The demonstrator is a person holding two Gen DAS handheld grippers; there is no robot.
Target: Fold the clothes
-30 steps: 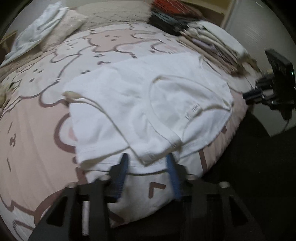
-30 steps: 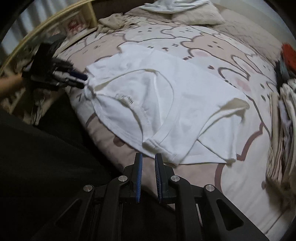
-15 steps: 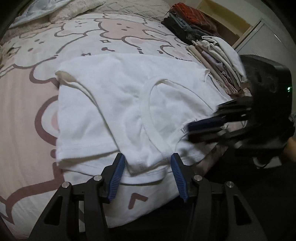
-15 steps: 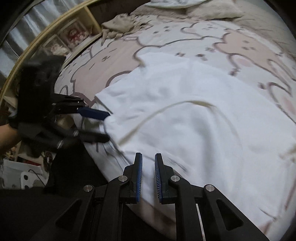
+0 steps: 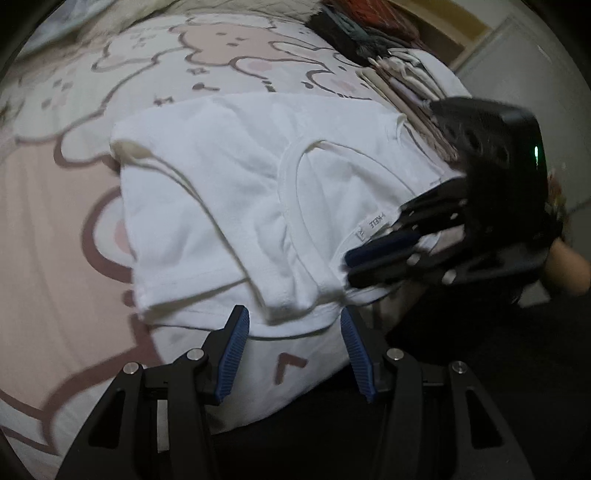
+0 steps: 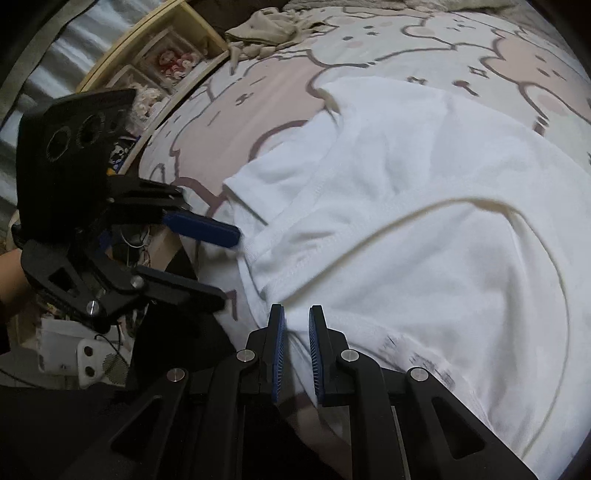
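Note:
A white T-shirt lies flat on the bed, with its sleeves folded in and its neckline facing the near edge. My left gripper is open at that edge, and a folded shoulder corner lies just beyond its blue pads. In the right wrist view the left gripper shows wide apart beside the sleeve hem of the shirt. My right gripper has only a narrow gap, and the shirt's edge lies loosely in it. From the left wrist view the right gripper sits at the collar, by the label.
The bed cover has a pink and white bear print and drops off just in front of both grippers. A stack of folded clothes stands at the far right. A crumpled beige garment and a wooden shelf are on the left side.
Both grippers have moved in toward the shirt's near edge. The right one came from beside the bed to the collar by the label. Neither jaw gap has changed.

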